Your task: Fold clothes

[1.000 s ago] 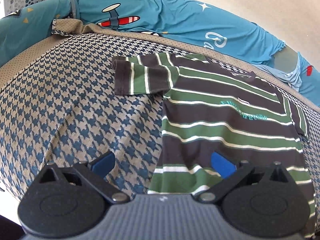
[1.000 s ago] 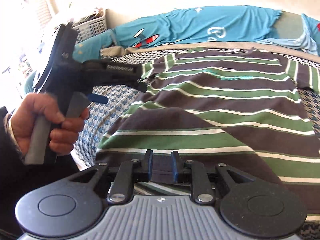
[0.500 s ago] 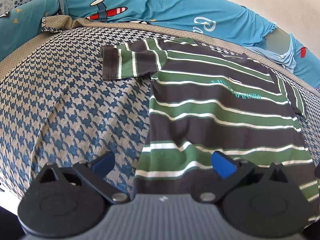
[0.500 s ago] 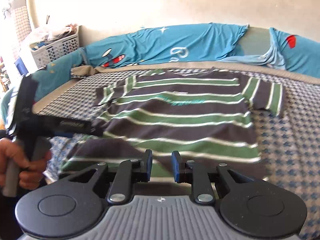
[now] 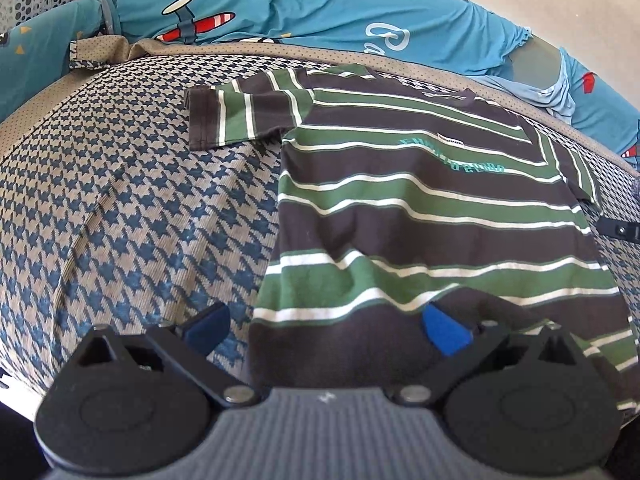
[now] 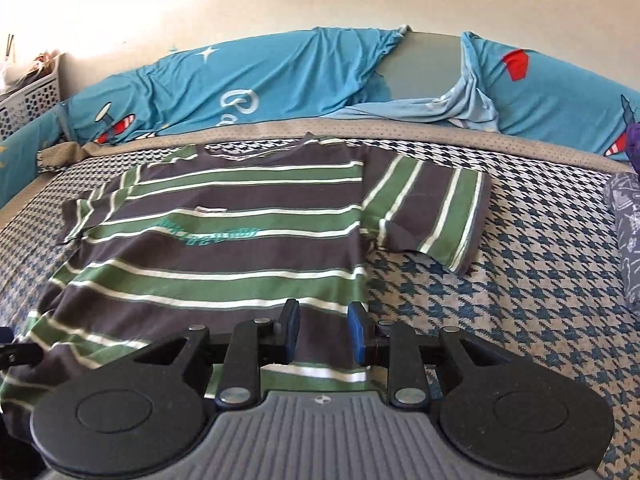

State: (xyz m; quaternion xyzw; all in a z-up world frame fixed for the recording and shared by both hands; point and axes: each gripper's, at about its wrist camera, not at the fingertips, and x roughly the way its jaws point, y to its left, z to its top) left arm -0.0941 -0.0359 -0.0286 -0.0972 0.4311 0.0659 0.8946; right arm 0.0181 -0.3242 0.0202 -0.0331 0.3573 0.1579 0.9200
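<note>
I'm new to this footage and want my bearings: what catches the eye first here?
A brown, green and white striped T-shirt lies spread flat on a houndstooth-patterned bed cover, both sleeves out. Behind it runs bright blue bedding with aeroplane prints. The open left gripper straddles the shirt's near hem edge; the right gripper sits slightly parted over the hem.

Bright daylight, sharp focus, fisheye-warped edges

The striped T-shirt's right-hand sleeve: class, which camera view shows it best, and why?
The right wrist view. There the sleeve lies spread flat and whole on the houndstooth cover, all stripes visible. In the left wrist view the same sleeve is squeezed narrow and foreshortened near the frame edge on the striped T-shirt.
</note>
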